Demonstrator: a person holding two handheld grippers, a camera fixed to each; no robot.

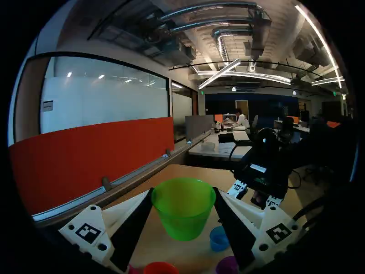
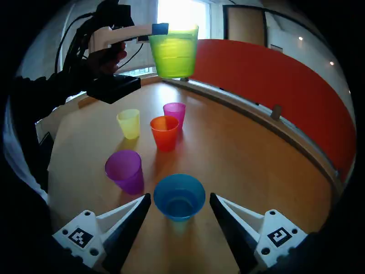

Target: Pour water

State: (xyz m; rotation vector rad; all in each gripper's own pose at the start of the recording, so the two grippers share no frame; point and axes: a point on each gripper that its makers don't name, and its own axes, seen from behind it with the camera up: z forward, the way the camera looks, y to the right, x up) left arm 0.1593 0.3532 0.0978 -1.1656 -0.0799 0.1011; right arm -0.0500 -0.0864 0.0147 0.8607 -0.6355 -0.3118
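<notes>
Right tool [image 2: 179,203]: we are holding it wide, fingers [image 2: 130,223] flanking the blue cup [image 2: 179,192] without pressing.
Blue cup: sitting nearest on the bench [image 2: 255,150]; contents unclear.
Left tool [image 1: 182,197]: gripping the green cup [image 1: 183,212] upright, high over the bench's far end.
Pour, our judgement: we are wanting the green rim brought low over the blue mouth, then tipped slowly.
Count: we are tallying six cups, one per colour; two tools.

An open-plan office. In the left gripper view, exposed ventilation ducts [image 1: 228,32] and linear ceiling lights [image 1: 219,73] run at twelve o'clock. A frosted glass wall [image 1: 105,100] rises above an orange desk partition [image 1: 91,155] at nine. Rows of desks [image 1: 223,146] and office chairs [image 1: 287,125] recede at three.
</notes>
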